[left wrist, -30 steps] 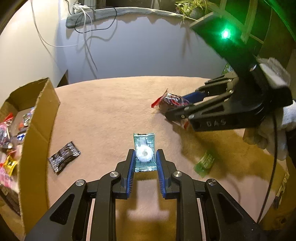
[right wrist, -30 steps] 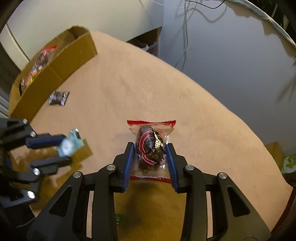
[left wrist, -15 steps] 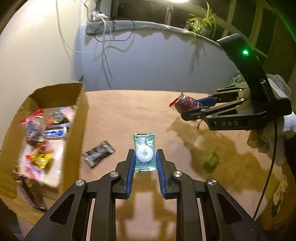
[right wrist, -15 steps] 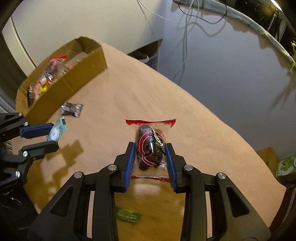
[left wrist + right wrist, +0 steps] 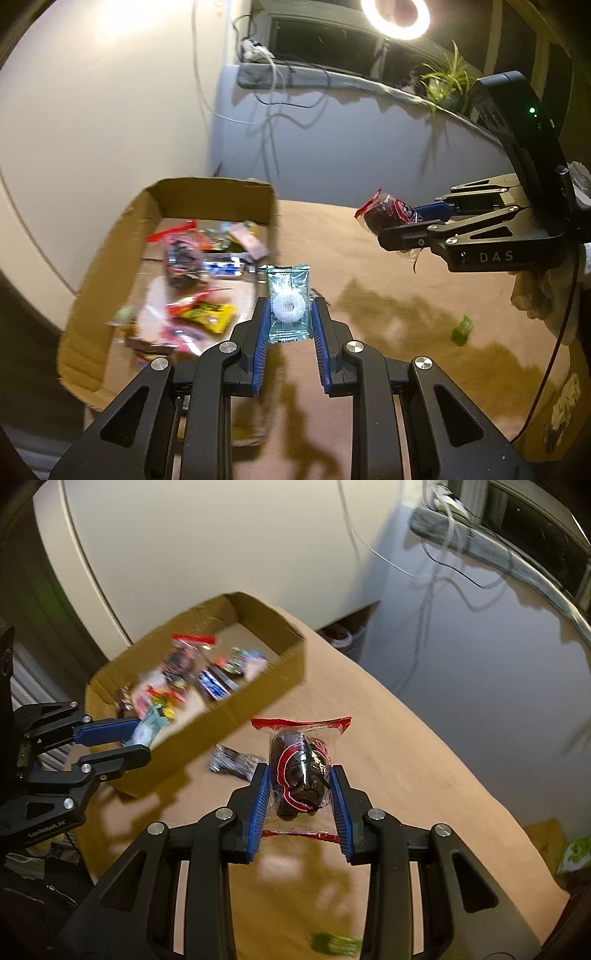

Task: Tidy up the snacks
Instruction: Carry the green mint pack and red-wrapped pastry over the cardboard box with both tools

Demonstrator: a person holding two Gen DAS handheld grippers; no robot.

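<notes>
My left gripper (image 5: pixel 289 314) is shut on a teal packet with a white round sweet (image 5: pixel 288 302), held in the air at the near right wall of the cardboard box (image 5: pixel 110 251). The left gripper also shows in the right wrist view (image 5: pixel 125 742), with the teal packet (image 5: pixel 146 729) over the box's edge. My right gripper (image 5: pixel 300 786) is shut on a red and dark wrapped snack (image 5: pixel 299 771), above the table to the right of the box (image 5: pixel 266 686). The right gripper also shows in the left wrist view (image 5: pixel 402 225), holding the red snack (image 5: pixel 384 218).
The box holds several mixed snack packets (image 5: pixel 195 288). A dark packet (image 5: pixel 231 764) lies on the tan table (image 5: pixel 406 760) beside the box. A small green packet (image 5: pixel 461 326) lies on the table further right; it also shows in the right wrist view (image 5: pixel 334 943).
Both grippers have lifted and moved left toward the box with their snacks. The left gripper now sits at the box's edge; the box fills more of both views.
</notes>
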